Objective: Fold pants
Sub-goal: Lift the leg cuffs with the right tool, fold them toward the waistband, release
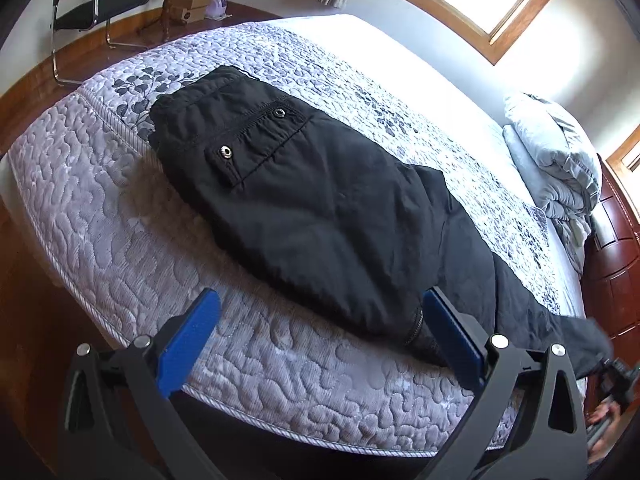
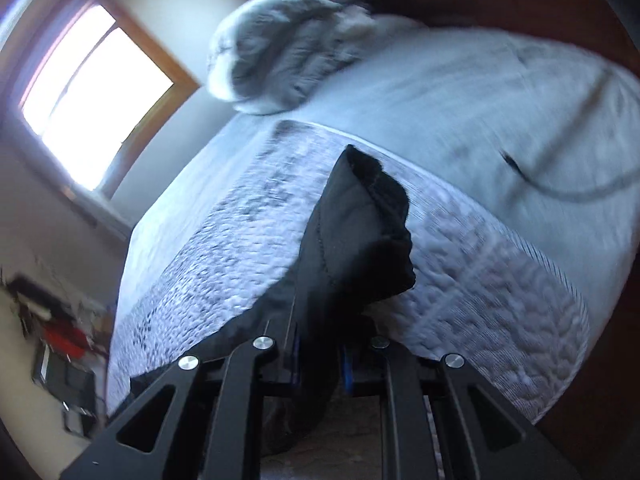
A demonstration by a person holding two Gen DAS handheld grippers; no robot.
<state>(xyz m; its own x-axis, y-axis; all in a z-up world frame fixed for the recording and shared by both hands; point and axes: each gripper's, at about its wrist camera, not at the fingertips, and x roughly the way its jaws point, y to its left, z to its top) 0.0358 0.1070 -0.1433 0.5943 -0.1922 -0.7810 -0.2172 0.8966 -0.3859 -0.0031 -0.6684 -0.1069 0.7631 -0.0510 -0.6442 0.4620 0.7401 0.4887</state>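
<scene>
Black fabric is seen pinched between the pressed-together jaws of the right gripper, a bunched end of the pants sticking up past the fingers, clear of the bed. The right wrist view is blurred, so how much cloth is caught cannot be told. The left gripper is held spread and empty just beside the pants, one blue finger near the zipper edge and the other finger over bare quilt. The pants are laid flat across the near corner of the bed, pocket side up, with one leg trailing off toward the headboard side.

Slipping is judged the main risk: a thin pinch on slick fabric could be lost as the end is carried over. With the waist left unpinned, the whole garment could be dragged toward the edge of the bed, and the fold spoiled.
</scene>
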